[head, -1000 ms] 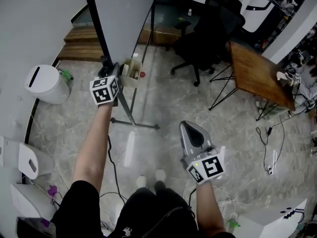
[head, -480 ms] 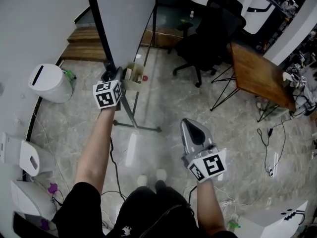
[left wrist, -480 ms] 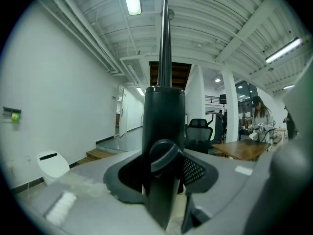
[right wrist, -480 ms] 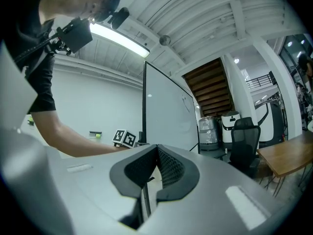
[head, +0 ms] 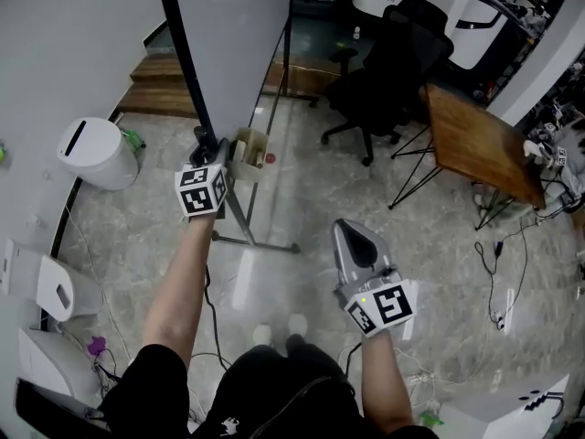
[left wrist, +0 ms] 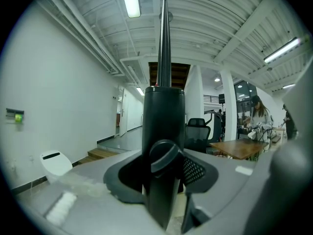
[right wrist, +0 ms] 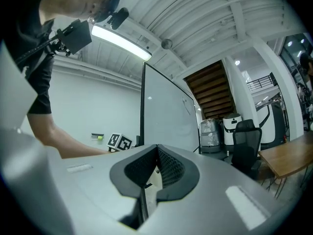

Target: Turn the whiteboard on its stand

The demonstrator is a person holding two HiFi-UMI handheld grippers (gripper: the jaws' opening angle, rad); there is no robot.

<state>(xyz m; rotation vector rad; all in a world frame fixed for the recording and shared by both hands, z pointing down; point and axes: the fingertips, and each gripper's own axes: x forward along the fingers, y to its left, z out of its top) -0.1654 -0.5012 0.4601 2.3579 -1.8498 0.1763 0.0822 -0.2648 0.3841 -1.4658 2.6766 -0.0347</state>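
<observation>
Progress looks partial: the hold on the board is made, but the turn itself I cannot call finished from these views. The whiteboard (head: 233,35) stands in the upper middle of the head view, and its grey face runs down from the top edge toward the small tray (head: 248,144) of markers. Its stand (head: 260,242) rests on the marble floor just below the tray.

The left gripper (head: 207,154) is at the lower left corner of the board, right beside the tray. In the left gripper view its jaws are pinching the black frame bar (left wrist: 164,111), which rises straight up the centre of that picture. A round locking knob (left wrist: 164,156) sits on the bar just in front of the pads. From this side the board is seen nearly edge-on, as a thin line going to the ceiling.

The right gripper (head: 347,231) hangs at the lower right of the head view, well apart from the board. Its jaws are pressed together with nothing between them, so it takes no part now.

What is left, as I judge it, is to swing the board on its pivot to the wanted face and then let the frame go. Whether the knob is loose or tight cannot be told.
</observation>
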